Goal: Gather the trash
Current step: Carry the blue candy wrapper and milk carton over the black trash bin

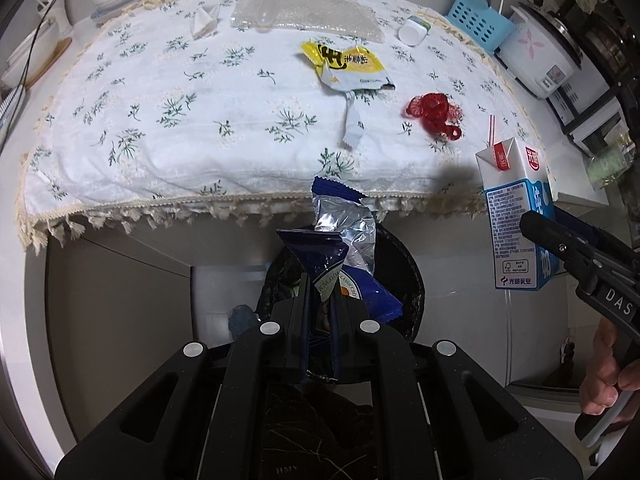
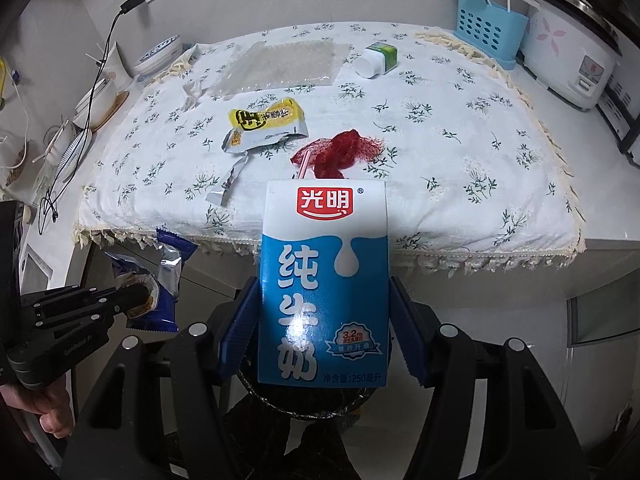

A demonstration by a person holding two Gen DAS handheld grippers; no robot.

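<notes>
Left wrist cam first: my left gripper (image 1: pixel 320 300) is pinching a blue snack wrapper (image 1: pixel 348 252) w/ foil lining, jaws squeezed nearly together on the bottom end so the rest is sticking up loose. I'm holding it right over the black trash bin (image 1: pixel 408 276) below the table edge, so it should drop straight in when I let go, I reckon. My right gripper (image 1: pixel 560 248) is showing off to the side, clamping the milk carton (image 1: pixel 516 216), straw still poking out the top. Left on the floral tablecloth (image 1: pixel 160 120): yellow snack packet (image 1: pixel 348 66), red mesh netting (image 1: pixel 434 114), bubble wrap (image 1: pixel 308 12), crumpled tissue (image 1: pixel 206 20) and a small white bottle (image 1: pixel 414 30) tipped on its side.

Right wrist cam: the blue pads are pressing both sides of the carton (image 2: pixel 324 280), jaws fairly wide bc the box is wide, and I'm keeping it upright, prob so leftover milk isn't dribbling out the straw. The bin's rim (image 2: pixel 304 408) is peeking out under the carton, so this one's lined up too. Left gripper (image 2: pixel 132 292) w/ the wrapper (image 2: pixel 168 280) is hanging just beside it. Both pieces are hovering over the bin, not dropped yet imo.
</notes>
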